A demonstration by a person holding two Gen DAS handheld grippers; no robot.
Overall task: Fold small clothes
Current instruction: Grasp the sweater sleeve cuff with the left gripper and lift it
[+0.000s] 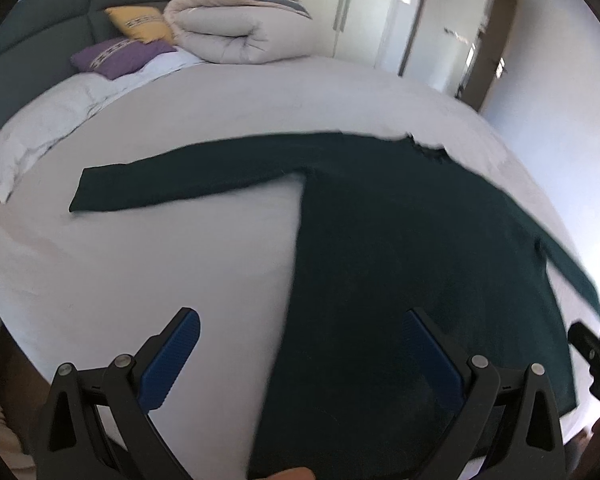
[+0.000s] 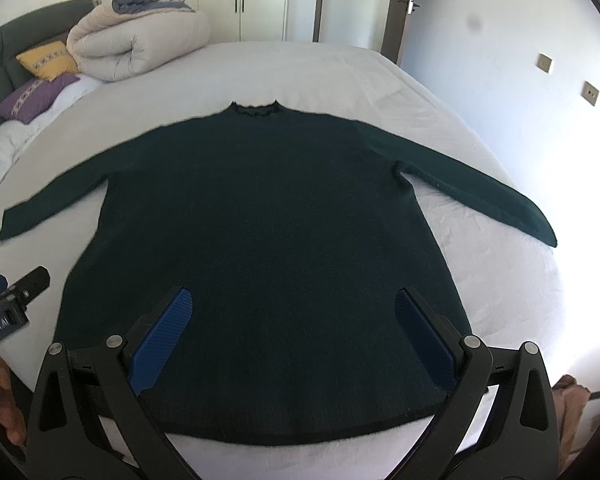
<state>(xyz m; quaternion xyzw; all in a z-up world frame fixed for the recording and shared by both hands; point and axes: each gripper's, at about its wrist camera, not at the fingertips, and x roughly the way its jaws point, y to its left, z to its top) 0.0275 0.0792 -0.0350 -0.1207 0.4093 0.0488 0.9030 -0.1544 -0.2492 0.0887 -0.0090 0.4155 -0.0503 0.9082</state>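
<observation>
Lying flat on the bed [image 2: 340, 68], the sweater [image 2: 260, 220] fronts both wide-spread tools, rolled duvet [image 2: 140, 44] behind

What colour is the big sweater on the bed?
Dark green, with a darker neck edge. The sweater shows best in the right wrist view.

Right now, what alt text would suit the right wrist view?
A dark green sweater lies flat, sleeves spread, on a white bed. The open right gripper hovers over its hem; pillows and a rolled duvet sit beyond.
</observation>
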